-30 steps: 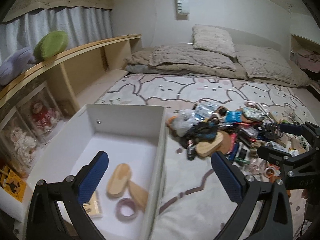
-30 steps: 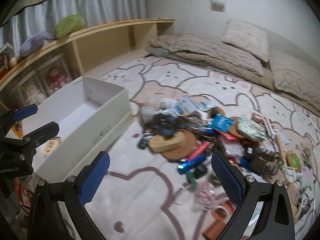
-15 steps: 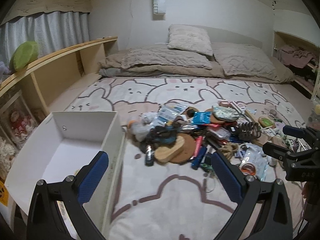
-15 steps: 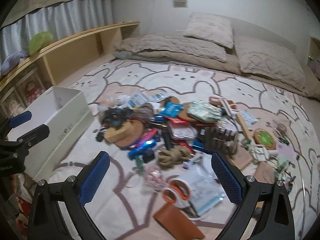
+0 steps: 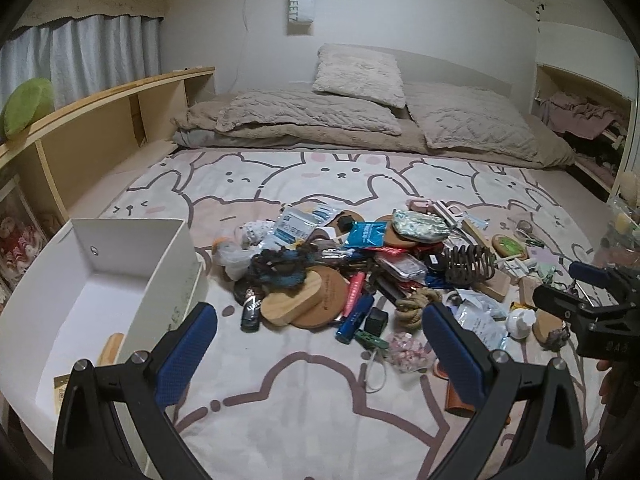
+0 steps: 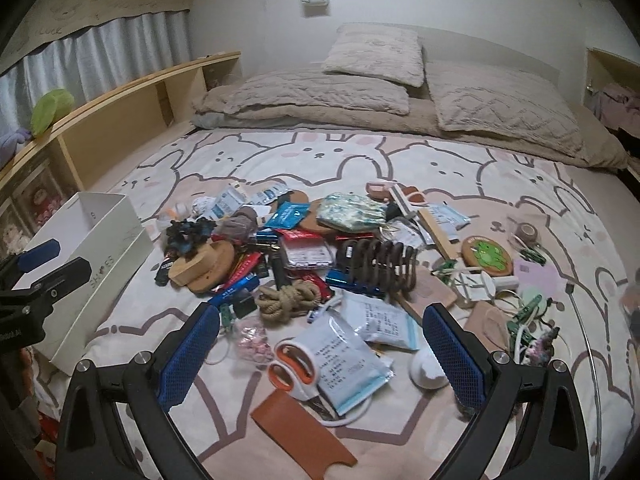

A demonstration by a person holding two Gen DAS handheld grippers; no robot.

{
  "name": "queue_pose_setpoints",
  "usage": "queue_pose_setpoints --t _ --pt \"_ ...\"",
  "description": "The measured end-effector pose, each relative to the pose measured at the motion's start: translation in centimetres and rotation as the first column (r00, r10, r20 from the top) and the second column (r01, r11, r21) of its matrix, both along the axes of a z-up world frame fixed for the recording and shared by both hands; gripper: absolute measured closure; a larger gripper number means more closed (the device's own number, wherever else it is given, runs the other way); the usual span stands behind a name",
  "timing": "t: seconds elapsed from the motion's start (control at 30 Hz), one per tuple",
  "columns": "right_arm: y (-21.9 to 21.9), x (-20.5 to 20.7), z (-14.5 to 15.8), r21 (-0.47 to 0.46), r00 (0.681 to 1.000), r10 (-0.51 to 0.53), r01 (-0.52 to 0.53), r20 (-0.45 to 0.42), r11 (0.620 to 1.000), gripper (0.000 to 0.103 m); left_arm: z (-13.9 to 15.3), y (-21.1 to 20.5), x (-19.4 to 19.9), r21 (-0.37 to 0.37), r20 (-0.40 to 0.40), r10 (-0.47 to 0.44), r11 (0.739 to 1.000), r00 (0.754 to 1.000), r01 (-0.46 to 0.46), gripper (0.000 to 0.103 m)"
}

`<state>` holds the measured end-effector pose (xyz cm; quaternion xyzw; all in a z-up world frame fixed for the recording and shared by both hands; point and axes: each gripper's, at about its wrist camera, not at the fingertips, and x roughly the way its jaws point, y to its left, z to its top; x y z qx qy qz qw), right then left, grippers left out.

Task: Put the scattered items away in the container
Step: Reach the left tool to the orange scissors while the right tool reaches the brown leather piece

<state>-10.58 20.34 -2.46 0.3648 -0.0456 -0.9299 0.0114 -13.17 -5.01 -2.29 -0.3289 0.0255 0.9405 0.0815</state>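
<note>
Both claws hang released and empty above the bed: my left gripper [image 5: 320, 344] near the white box [image 5: 176, 276] at the bed's left edge, my right gripper [image 6: 322, 346] over the scissors [image 6: 294, 368]. Scattered items [image 6: 304, 256] heap mid-bed, beside the box. Jaws stand wide, I judge, ready to pick next.

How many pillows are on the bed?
3: a small pillow leaning up at the back, a long pillow lying left beneath it, and a big pillow to the right. More could hide under the bedding.
</note>
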Motion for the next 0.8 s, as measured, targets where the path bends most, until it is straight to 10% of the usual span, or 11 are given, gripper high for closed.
queue_pose_setpoints --t 0.8 --pt "-0.9 3.2 -8.8 0.042 0.993 0.06 -0.064 0.101 0.997 0.002 -7.2 3.4 1.4 -0.026 0.071 -0.095 0.995 0.993 0.098 0.0"
